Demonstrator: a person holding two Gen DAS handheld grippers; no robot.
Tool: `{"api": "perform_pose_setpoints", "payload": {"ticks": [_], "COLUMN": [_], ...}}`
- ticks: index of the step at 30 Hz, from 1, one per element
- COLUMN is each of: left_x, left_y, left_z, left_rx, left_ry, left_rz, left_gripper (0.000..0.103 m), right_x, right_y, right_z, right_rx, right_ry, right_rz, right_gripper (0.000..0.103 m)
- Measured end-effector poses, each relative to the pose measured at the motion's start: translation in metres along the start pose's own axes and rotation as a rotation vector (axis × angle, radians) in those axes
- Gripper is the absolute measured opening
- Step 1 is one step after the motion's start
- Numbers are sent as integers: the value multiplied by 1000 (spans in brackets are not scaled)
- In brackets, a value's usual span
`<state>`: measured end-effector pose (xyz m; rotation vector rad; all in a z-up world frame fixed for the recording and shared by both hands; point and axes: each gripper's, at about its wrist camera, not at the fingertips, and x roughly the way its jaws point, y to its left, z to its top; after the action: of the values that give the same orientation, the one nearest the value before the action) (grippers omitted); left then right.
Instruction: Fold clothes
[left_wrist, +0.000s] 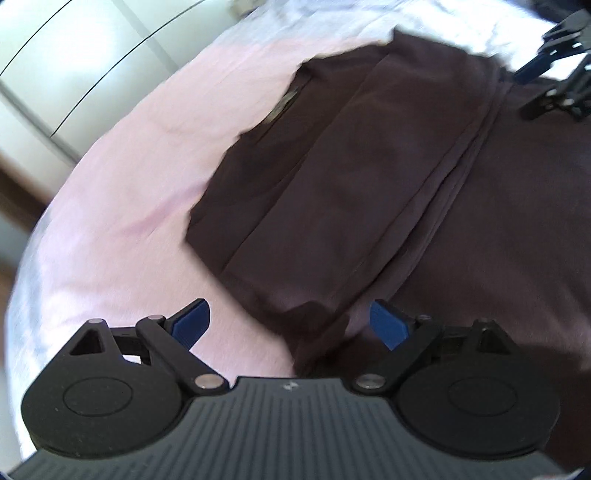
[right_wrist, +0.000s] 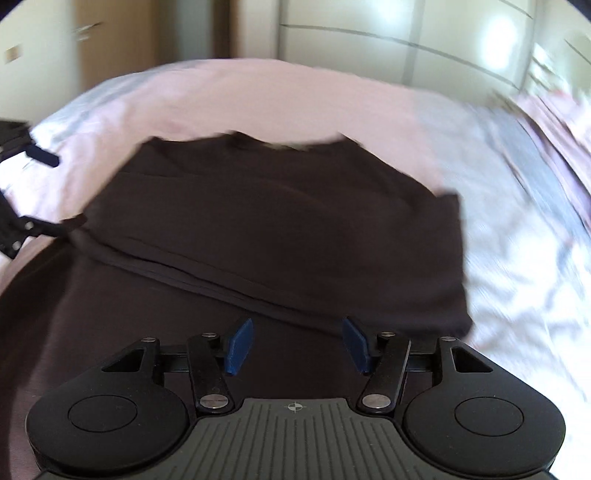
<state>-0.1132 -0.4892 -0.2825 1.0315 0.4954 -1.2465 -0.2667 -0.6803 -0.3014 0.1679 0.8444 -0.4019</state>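
Note:
A dark brown shirt (left_wrist: 369, 177) lies partly folded on a pink bed sheet (left_wrist: 129, 206), its side flaps turned in along long creases. Its neckline (right_wrist: 284, 146) faces the far side of the bed. My left gripper (left_wrist: 290, 325) hovers open at the shirt's near corner; a bit of the hem lies below the gap, and the pads do not press on it. My right gripper (right_wrist: 298, 343) is open above a fold edge of the shirt (right_wrist: 277, 229), with nothing held. Each gripper also shows in the other's view: the right gripper (left_wrist: 554, 66) and the left gripper (right_wrist: 33, 184).
White wardrobe doors (right_wrist: 406, 40) stand beyond the bed, with a wooden door (right_wrist: 110, 40) to their left. Rumpled pale bedding (right_wrist: 535, 192) lies to the right of the shirt. The sheet (right_wrist: 258, 99) runs bare beyond the neckline.

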Motion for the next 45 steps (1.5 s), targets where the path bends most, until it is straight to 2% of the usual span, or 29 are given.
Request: {"api": "perform_pose_setpoints", "payload": {"ticks": [3,5,7,8,13,17,19,22,25,28,34,38,42,45], "left_x": [16,39,39,34,-4,-43,-60,-90,-112,-133,-175,-205,-232,-247], "left_y": [-6,-12,-16,-16,-23,-44,-59,-80,-92,-100,-106,-101,-90,-82], "left_z": [1,-3,-8,-9,-18,-32,-37,-44,-46,-47,-56,-66,-77,-81], "left_rx": [5,11,11,7,2,-44,-76,-98,-114,-102,-47,4,25,40], "left_ry": [-3,147,188,194,219,250,271,286,279,250,139,68,5,-38], "left_rz": [-141,-205,-197,-188,-160,-163,-172,-181,-188,-196,-208,-186,-173,-169], "left_gripper": [92,92,93,92,92,92,92,92,92,92,92,92,92,92], "right_x": [-1,5,-2,-8,-49,-80,-93,-114,-138,-161,-211,-246,-273,-290], "right_y": [-25,-42,-54,-56,-55,-59,-61,-60,-57,-49,-11,30,82,117], "right_z": [-13,-23,-33,-35,-52,-81,-97,-115,-126,-128,-123,-113,-98,-90], "right_rx": [182,326,426,433,381,414,440,464,472,494,515,414,221,148], "right_ry": [60,124,126,128,179,233,295,373,429,445,381,358,385,401], "right_rz": [-3,12,30,30,25,28,14,-13,-42,-82,-93,-139,-195,-236], "right_gripper": [59,59,59,59,62,66,74,76,76,76,76,76,76,77]}}
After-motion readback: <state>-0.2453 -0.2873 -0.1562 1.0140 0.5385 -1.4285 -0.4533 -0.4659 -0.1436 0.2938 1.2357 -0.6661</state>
